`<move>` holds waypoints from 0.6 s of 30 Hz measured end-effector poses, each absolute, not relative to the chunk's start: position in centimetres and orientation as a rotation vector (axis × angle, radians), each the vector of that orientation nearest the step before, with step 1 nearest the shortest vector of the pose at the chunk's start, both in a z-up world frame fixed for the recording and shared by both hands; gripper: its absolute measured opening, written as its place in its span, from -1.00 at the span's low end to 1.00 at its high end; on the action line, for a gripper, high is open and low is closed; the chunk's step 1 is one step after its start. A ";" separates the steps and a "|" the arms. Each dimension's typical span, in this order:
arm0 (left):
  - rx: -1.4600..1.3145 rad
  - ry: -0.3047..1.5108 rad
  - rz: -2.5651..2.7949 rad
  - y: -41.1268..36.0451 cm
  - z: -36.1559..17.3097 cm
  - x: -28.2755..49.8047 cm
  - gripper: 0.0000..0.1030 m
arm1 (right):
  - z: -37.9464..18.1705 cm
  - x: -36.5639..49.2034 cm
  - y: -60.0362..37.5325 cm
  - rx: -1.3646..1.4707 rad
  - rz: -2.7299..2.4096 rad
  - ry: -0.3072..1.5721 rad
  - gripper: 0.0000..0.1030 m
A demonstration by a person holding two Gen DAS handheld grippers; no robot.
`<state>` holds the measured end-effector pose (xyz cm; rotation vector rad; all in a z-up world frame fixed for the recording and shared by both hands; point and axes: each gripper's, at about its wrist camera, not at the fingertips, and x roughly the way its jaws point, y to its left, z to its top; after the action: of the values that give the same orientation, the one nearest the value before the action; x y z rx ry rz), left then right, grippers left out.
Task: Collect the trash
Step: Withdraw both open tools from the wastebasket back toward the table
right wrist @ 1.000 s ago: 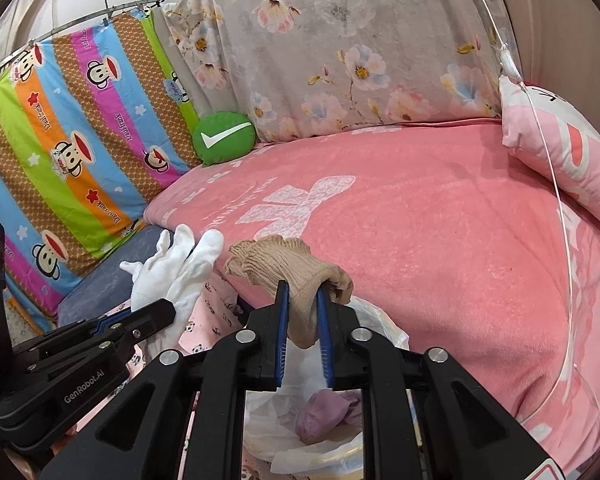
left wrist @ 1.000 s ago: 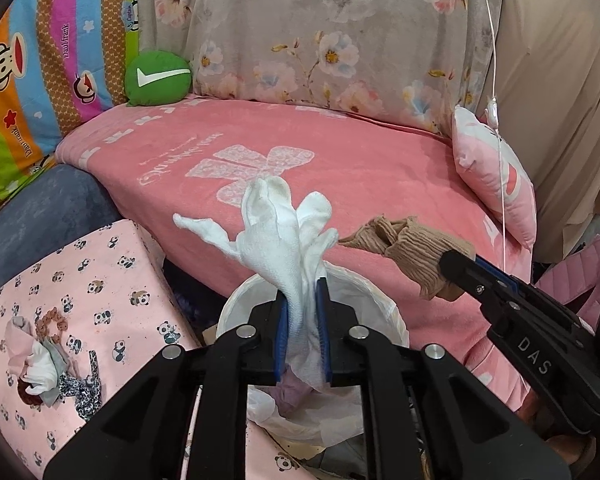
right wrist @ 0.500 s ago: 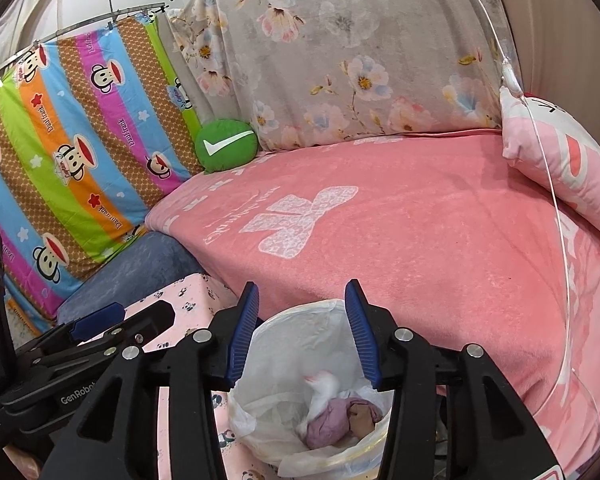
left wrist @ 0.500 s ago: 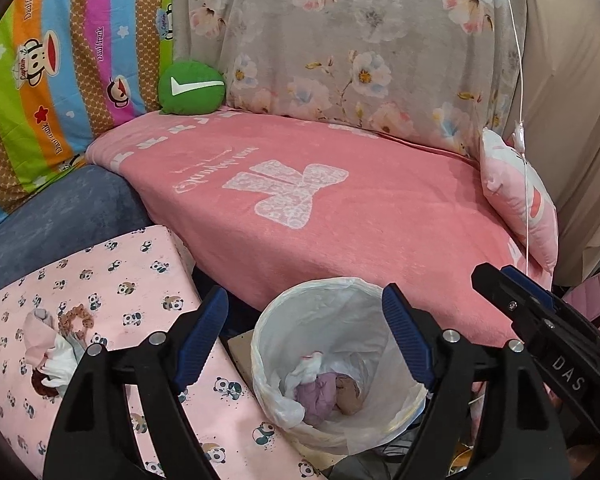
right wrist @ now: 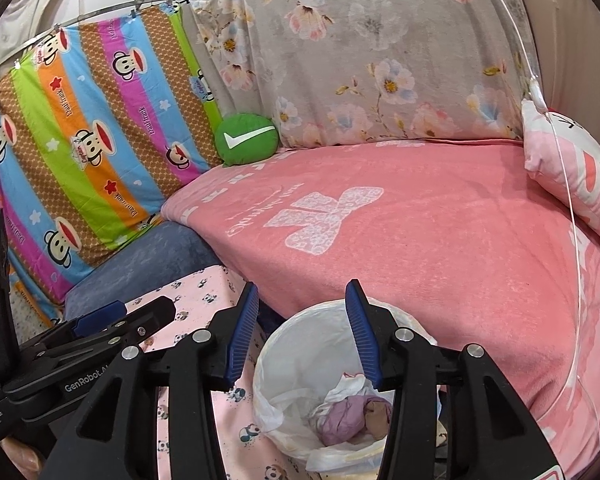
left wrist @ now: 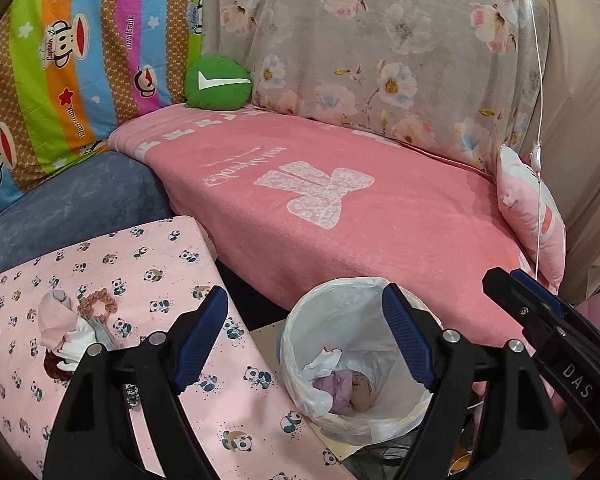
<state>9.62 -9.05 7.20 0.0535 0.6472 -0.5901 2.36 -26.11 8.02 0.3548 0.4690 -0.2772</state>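
Note:
A small bin lined with a white bag (left wrist: 300, 384) stands below the pink bed's edge. In it lie a white cloth (left wrist: 324, 360), a lilac cloth (left wrist: 336, 388) and a tan sock (left wrist: 362, 392). My left gripper (left wrist: 304, 294) hangs open over the bin's left side, nothing between its blue pads. My right gripper (right wrist: 303, 290) is open above the same bin (right wrist: 292, 364), also holding nothing. A heap of small cloth items (left wrist: 68, 332) lies on the panda-print cover (left wrist: 160, 264) at the left. Each gripper shows at the edge of the other's view.
A pink blanket (left wrist: 340, 220) covers the bed behind the bin. On it sit a green cushion (left wrist: 218, 84) at the back and a pink pillow (left wrist: 528, 208) at the right. A thin white cord (left wrist: 538, 120) hangs by the pillow. A blue-grey cushion (left wrist: 72, 204) lies at the left.
Both grippers went from shut to open. The white cloth left the left gripper and the tan sock left the right one; both now lie in the bin. Both hands drew back a little.

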 end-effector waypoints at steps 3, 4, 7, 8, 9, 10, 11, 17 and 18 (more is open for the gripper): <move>0.038 0.645 -0.573 -7.8 7.3 9.7 0.47 | 8.2 2.7 -25.2 0.344 -0.261 0.473 -0.09; 0.033 0.645 -0.567 -7.5 7.3 9.8 0.47 | 8.3 2.8 -24.9 0.341 -0.256 0.474 -0.09; 0.017 0.643 -0.549 -6.3 7.4 10.0 0.48 | 8.5 3.1 -23.6 0.325 -0.237 0.477 -0.09; 0.012 0.643 -0.543 -5.8 7.5 10.0 0.48 | 8.6 3.3 -23.0 0.318 -0.228 0.479 -0.10; 0.008 0.643 -0.538 -5.5 7.5 10.1 0.48 | 8.7 3.4 -22.7 0.314 -0.223 0.480 -0.09; 0.004 0.642 -0.532 -5.0 7.5 10.2 0.48 | 8.8 3.6 -22.2 0.307 -0.214 0.481 -0.09; 0.000 0.640 -0.523 -4.5 7.5 10.3 0.48 | 8.8 3.7 -21.9 0.304 -0.210 0.482 -0.09; -0.021 0.632 -0.484 -1.8 7.6 10.8 0.49 | 9.0 4.7 -18.8 0.273 -0.166 0.494 -0.06; -0.025 0.632 -0.479 -1.4 7.5 10.9 0.49 | 9.0 4.9 -18.2 0.267 -0.158 0.497 -0.05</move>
<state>10.86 -1.39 7.50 -0.0246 0.6325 -0.4790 4.91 -18.16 8.97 0.2673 0.4971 -0.1581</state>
